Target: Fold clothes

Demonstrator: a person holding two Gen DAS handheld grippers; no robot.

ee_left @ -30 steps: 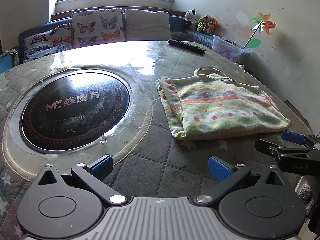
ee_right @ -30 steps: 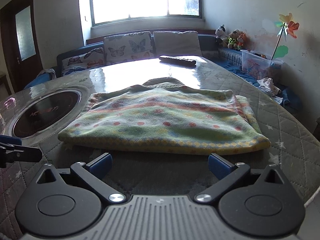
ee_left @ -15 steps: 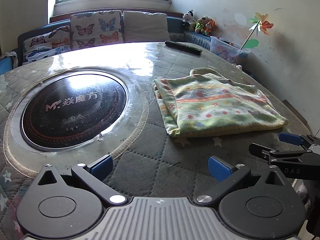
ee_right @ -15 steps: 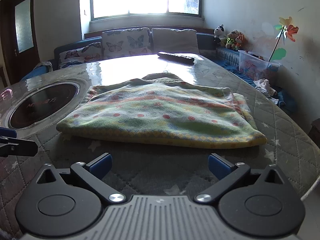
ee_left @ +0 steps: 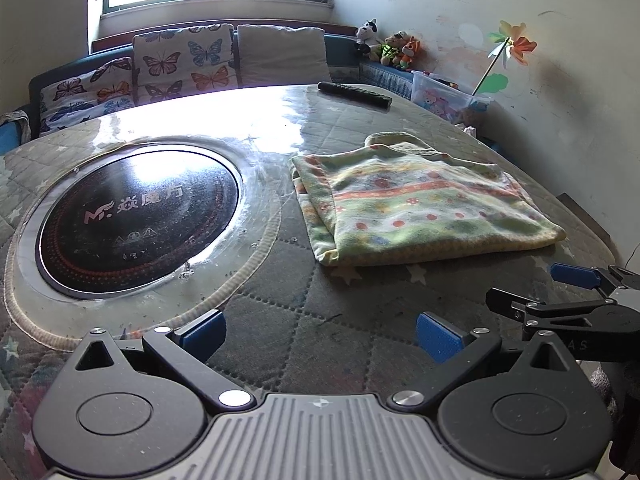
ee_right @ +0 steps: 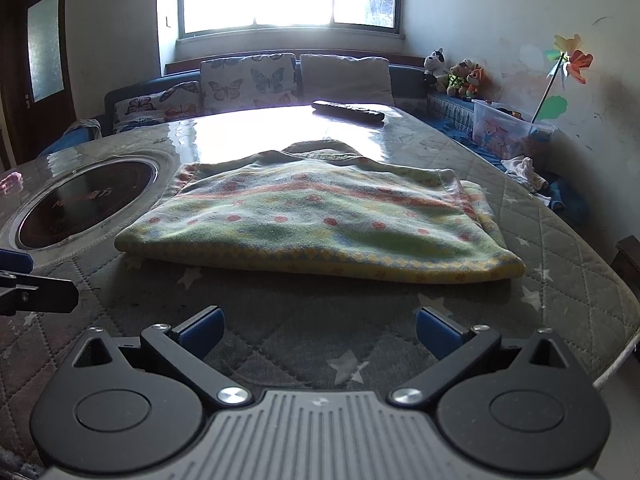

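Note:
A folded green, yellow and orange patterned garment (ee_left: 416, 208) lies flat on the quilted round table (ee_left: 304, 320), to the right of centre. It also shows in the right wrist view (ee_right: 320, 224), straight ahead. My left gripper (ee_left: 318, 330) is open and empty above the table's near part, short of the garment. My right gripper (ee_right: 318, 330) is open and empty, a little back from the garment's near hem. The right gripper also shows in the left wrist view (ee_left: 560, 292) at the right edge. The left gripper's fingertip (ee_right: 36, 296) shows at the left edge of the right wrist view.
A round black hotplate (ee_left: 136, 220) is set into the table's left half. A black remote control (ee_left: 354, 94) lies at the far edge. A sofa with butterfly cushions (ee_left: 180, 64) stands behind. A plastic box (ee_right: 508, 126) and pinwheel (ee_right: 568, 60) stand by the right wall.
Both grippers have drawn back and lifted slightly from the garment, which sits farther from them now. The garment has not moved. Both stay open.

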